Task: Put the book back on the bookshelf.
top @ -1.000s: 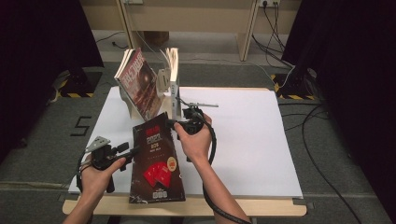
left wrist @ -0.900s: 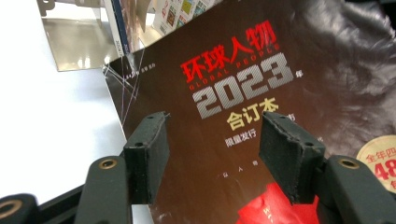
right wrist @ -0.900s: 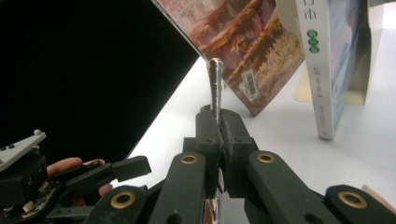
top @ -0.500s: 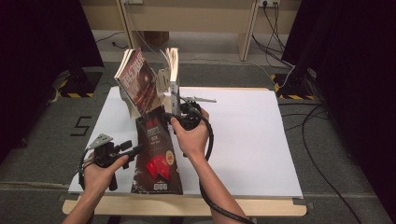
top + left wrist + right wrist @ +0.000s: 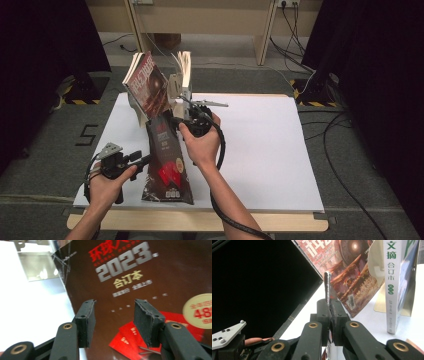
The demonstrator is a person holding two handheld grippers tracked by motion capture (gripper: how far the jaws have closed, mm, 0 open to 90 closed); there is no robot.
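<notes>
High view: a white sheet (image 5: 260,150) covers the worktop (image 5: 200,221). At the sheet's far left a metal bookend (image 5: 176,86) stands with a leaning magazine (image 5: 150,87) on its left and an upright book (image 5: 185,67) on its right. In front of these, a dark-covered magazine (image 5: 167,160) slopes from the near edge up toward the bookend. The right hand-held gripper (image 5: 176,120) grips its far end; the left hand-held gripper (image 5: 150,159) sits at its left edge, jaws astride the cover.

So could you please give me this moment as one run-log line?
right gripper: shut on dark magazine top edge | left gripper: open, closing, fingers over cover | books: upright behind
</notes>
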